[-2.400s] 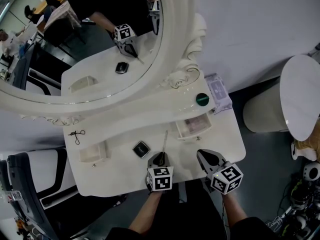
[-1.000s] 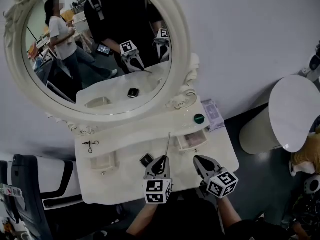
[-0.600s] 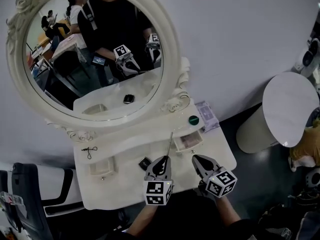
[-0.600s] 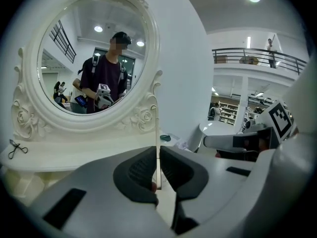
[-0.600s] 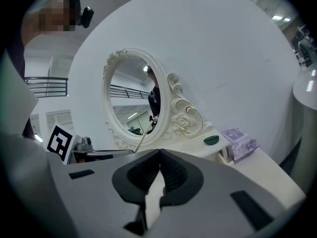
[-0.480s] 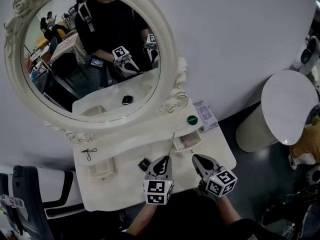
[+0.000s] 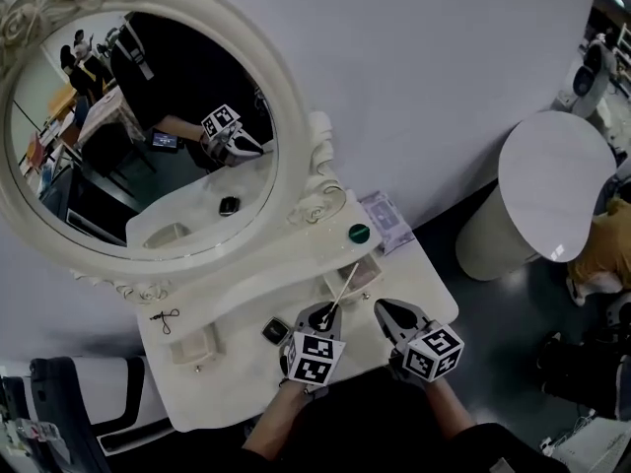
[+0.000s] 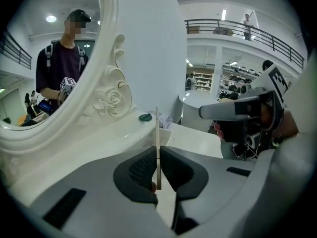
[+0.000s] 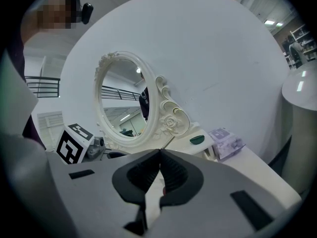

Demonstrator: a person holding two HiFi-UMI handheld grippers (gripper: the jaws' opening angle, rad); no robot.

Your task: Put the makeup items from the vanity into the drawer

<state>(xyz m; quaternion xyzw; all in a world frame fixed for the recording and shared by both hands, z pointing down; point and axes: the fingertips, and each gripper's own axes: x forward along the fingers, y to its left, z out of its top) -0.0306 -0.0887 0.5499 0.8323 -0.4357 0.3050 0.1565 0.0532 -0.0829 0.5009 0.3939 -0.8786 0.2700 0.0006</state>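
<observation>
My left gripper (image 7: 321,315) is shut on a thin pale makeup stick (image 7: 343,286), which slants up and right so that its tip lies over the small open drawer (image 7: 363,282) on the right of the white vanity (image 7: 237,377). In the left gripper view the makeup stick (image 8: 157,133) stands upright between the pads. My right gripper (image 7: 384,308) is shut and empty, just right of the left one, at the vanity's front edge. A black compact (image 7: 275,331) lies left of the left gripper. A green round item (image 7: 359,233) sits on the upper shelf.
A big oval mirror (image 7: 296,97) stands behind the shelf. A purple box (image 7: 385,221) is at the vanity's right rear corner. A second small drawer (image 7: 194,344) and a black clip (image 7: 163,315) are on the left. A white round stool (image 7: 547,180) stands right of the vanity.
The left gripper has rolled and shifted, swinging the stick from pointing straight ahead to slanting right over the open drawer. The right gripper has drifted slightly. The head view has shifted.
</observation>
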